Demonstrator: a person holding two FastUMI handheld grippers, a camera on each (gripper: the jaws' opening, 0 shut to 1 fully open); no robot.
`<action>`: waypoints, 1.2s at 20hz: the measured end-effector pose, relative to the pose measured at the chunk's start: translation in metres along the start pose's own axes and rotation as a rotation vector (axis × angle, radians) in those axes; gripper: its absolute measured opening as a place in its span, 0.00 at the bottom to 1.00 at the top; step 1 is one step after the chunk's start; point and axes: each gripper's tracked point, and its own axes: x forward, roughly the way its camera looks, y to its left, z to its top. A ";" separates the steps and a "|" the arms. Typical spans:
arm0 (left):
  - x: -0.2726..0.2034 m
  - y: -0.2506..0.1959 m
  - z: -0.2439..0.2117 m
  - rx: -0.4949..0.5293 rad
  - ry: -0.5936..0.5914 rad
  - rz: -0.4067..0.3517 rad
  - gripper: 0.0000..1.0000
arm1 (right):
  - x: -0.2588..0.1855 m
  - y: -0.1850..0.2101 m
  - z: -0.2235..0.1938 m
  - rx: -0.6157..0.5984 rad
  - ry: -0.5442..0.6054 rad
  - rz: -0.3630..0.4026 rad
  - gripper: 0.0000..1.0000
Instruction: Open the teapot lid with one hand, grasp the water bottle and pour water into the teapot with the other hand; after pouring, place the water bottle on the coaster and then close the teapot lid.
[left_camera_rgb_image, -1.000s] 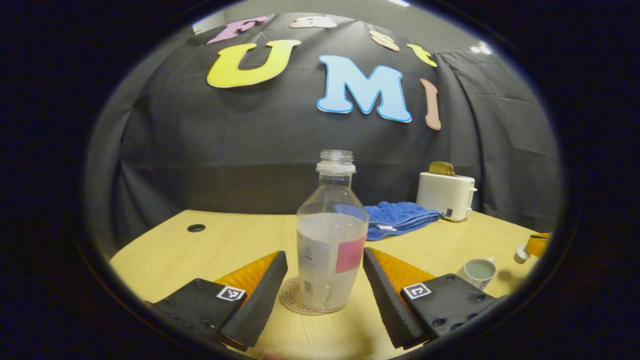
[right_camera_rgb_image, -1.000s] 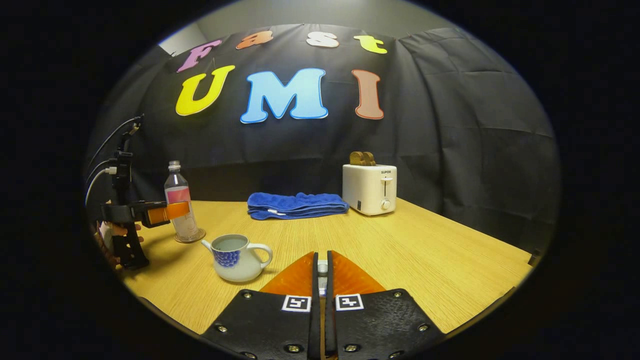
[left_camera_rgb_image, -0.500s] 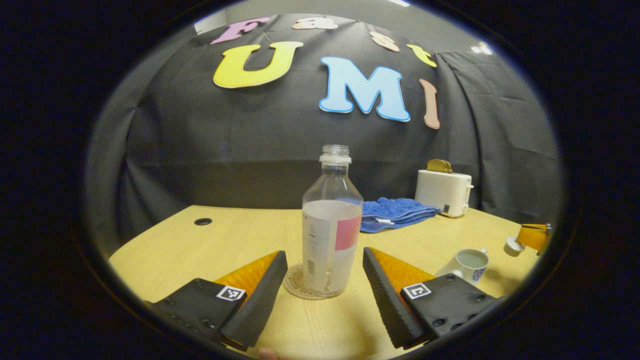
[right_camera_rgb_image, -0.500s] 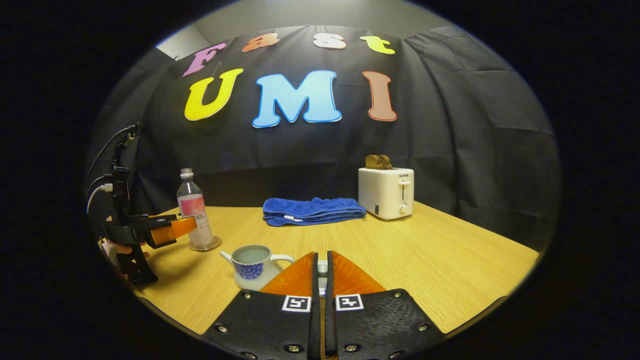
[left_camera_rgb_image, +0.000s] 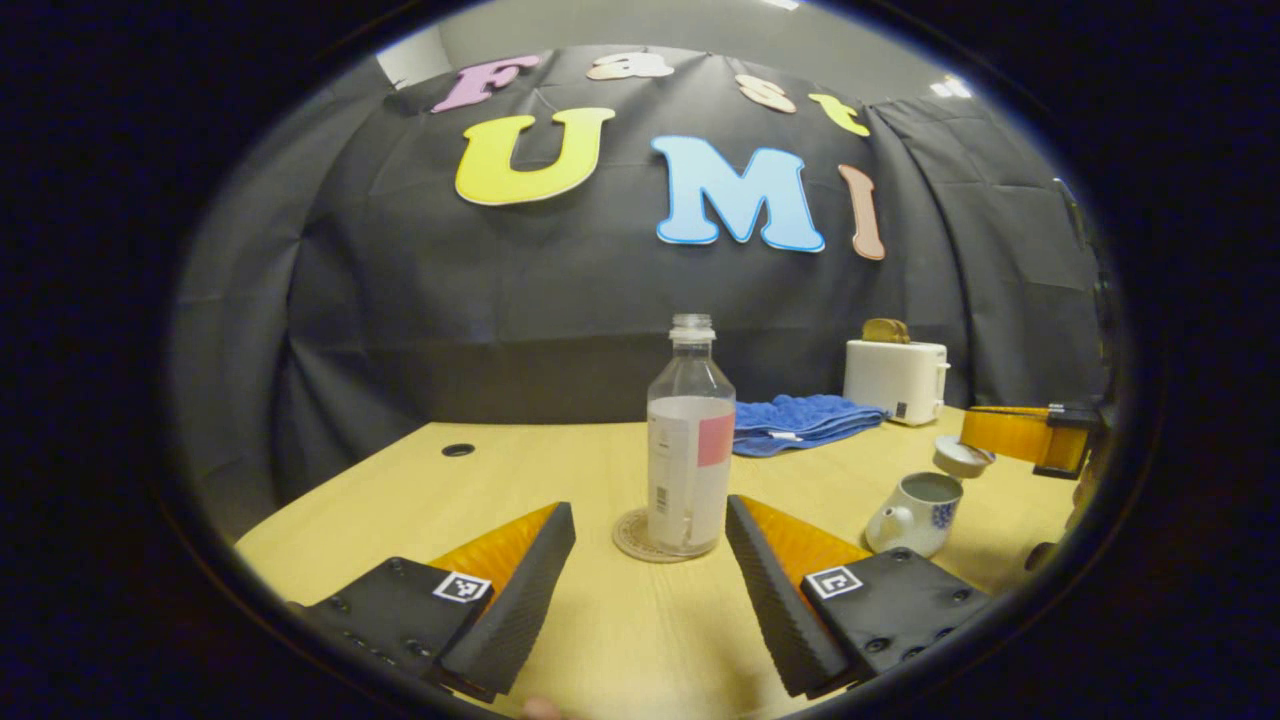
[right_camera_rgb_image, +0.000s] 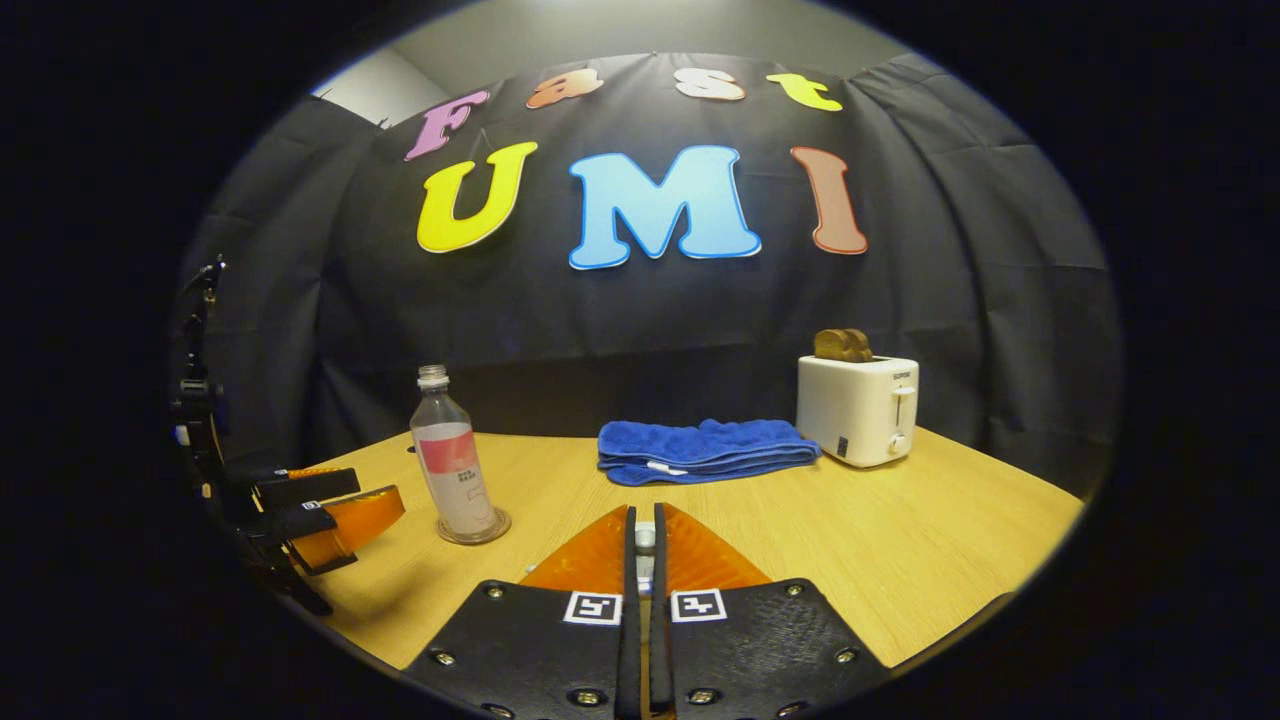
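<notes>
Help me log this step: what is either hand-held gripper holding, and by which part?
The right hand-held gripper holds the teapot lid, apparently by its top knob; the left hand-held gripper is open, holding nothing.

water bottle (left_camera_rgb_image: 689, 450) upright on coaster (left_camera_rgb_image: 650, 537) | left tool (left_camera_rgb_image: 648, 570) spread, apart from bottle

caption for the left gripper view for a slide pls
Open left gripper facing the bottle upright on its coaster; right gripper holds the lid over the open teapot.
</notes>
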 end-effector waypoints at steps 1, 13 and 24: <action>-0.005 0.002 0.002 -0.011 -0.008 0.006 1.00 | 0.004 0.005 -0.002 0.004 0.006 0.015 0.04; -0.027 0.012 0.010 -0.033 -0.026 0.049 1.00 | 0.013 0.006 -0.025 0.021 0.081 0.025 0.04; -0.033 -0.001 0.023 -0.040 -0.043 0.039 1.00 | 0.003 -0.005 -0.011 0.013 0.038 -0.024 0.34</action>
